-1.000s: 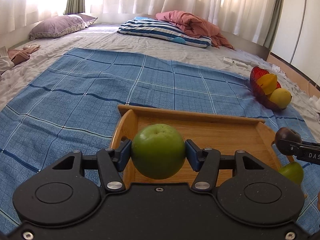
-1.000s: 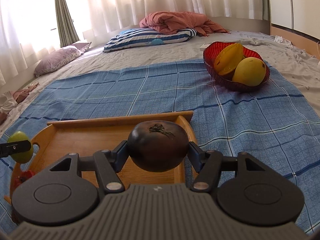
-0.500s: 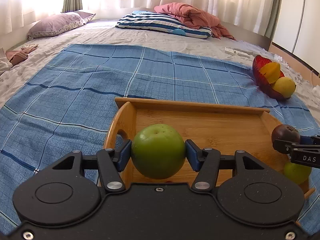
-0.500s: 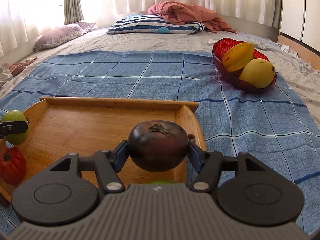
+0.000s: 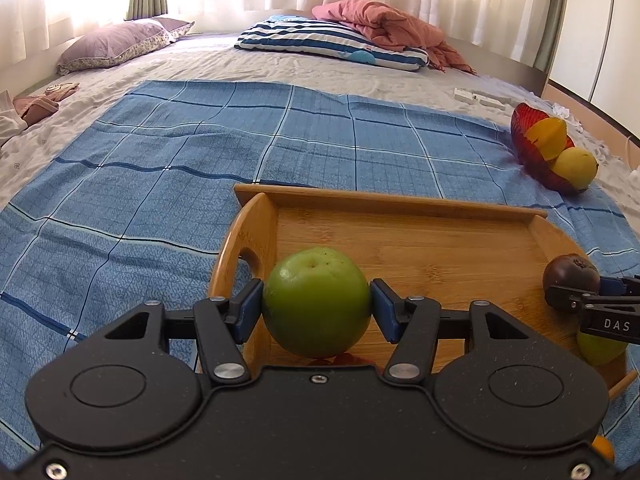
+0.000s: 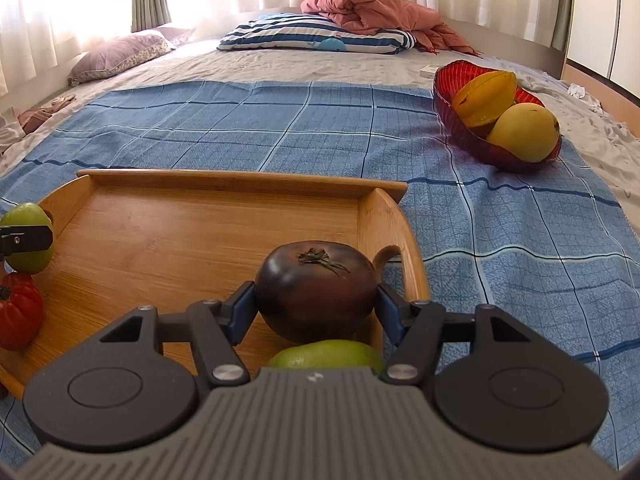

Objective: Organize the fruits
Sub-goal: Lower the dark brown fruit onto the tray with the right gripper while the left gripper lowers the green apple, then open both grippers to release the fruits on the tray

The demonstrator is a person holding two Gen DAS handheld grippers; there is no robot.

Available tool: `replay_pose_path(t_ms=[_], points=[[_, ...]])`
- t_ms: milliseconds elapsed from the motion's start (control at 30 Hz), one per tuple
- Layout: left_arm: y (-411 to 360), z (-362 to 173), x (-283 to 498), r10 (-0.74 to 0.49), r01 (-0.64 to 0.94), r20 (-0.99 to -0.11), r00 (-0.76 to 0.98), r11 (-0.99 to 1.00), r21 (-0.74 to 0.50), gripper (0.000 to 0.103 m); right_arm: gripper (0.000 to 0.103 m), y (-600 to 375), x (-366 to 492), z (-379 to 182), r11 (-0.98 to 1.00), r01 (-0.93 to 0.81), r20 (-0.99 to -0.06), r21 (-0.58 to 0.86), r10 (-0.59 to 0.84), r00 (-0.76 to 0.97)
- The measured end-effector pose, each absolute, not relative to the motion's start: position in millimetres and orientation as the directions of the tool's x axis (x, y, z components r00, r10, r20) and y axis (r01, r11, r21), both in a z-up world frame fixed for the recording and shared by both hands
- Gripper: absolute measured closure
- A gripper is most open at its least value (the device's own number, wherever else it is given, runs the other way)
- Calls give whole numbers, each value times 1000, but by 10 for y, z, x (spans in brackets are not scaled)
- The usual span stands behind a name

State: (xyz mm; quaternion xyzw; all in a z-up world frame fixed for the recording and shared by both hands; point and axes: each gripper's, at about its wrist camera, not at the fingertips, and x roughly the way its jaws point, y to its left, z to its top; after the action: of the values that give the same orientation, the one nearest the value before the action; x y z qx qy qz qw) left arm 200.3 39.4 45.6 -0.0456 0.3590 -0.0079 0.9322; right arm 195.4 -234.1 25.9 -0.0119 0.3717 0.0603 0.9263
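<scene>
My left gripper (image 5: pixel 316 304) is shut on a green apple (image 5: pixel 316 300) over the left end of a wooden tray (image 5: pixel 400 204). My right gripper (image 6: pixel 316 300) is shut on a dark purple fruit (image 6: pixel 316 292) over the tray's right end (image 6: pixel 240 180). The purple fruit (image 5: pixel 570 272) and right gripper also show at the right of the left wrist view. A red tomato-like fruit (image 6: pixel 18 312) lies in the tray at the left. A green fruit (image 6: pixel 326 354) lies in the tray under my right gripper. A red bowl (image 6: pixel 464 132) holds a starfruit (image 6: pixel 484 98) and a yellow mango (image 6: pixel 522 132).
The tray sits on a blue checked cloth (image 5: pixel 200 152) spread on a bed. A striped pillow (image 5: pixel 332 42), a pink blanket (image 5: pixel 396 30) and a purple pillow (image 5: pixel 116 44) lie at the far end. The bowl stands far right on the cloth.
Both grippers have moved lower and nearer the tray, each still holding its fruit. The red fruit and the green fruit under my right gripper have come into view.
</scene>
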Motion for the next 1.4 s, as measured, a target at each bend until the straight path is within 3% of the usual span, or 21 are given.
replay_pose_path(t_ms=[1100, 1200, 1400], points=[[420, 350, 2010, -31, -27, -677, 735, 997, -75, 47, 34, -2383, 1945, 241, 993, -113, -686, 42, 111, 719], [423, 354, 2006, -36, -22, -671, 741, 997, -78, 32, 27, -2373, 1940, 248, 993, -112, -686, 39, 108, 720], [417, 352, 1972, -53, -7, -663, 747, 996, -88, 23, 18, -2377, 1884, 276, 993, -106, -668, 47, 111, 735]])
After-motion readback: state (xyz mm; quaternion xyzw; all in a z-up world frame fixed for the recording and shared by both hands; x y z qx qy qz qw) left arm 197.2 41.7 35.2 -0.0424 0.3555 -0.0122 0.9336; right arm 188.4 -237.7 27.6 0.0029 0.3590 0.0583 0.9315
